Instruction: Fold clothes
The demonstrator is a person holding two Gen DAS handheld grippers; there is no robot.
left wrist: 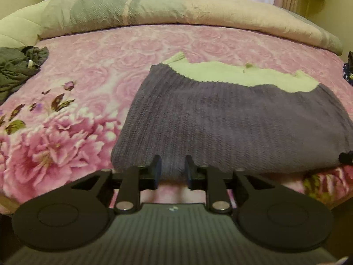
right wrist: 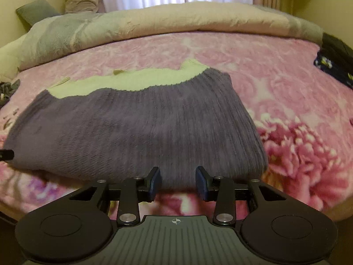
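Sweater, a folded purple ribbed knit with a pale green band (left wrist: 220,119), sits on the bed's pink floral blanket (left wrist: 88,66). Left gripper (left wrist: 173,170) at 6 o'clock of it, fingers spread a bit, nothing pinched. Right gripper (right wrist: 178,182) also at the near edge, fingers spread wider, empty. Crumpled grey clothes (left wrist: 17,66) at 9 o'clock.
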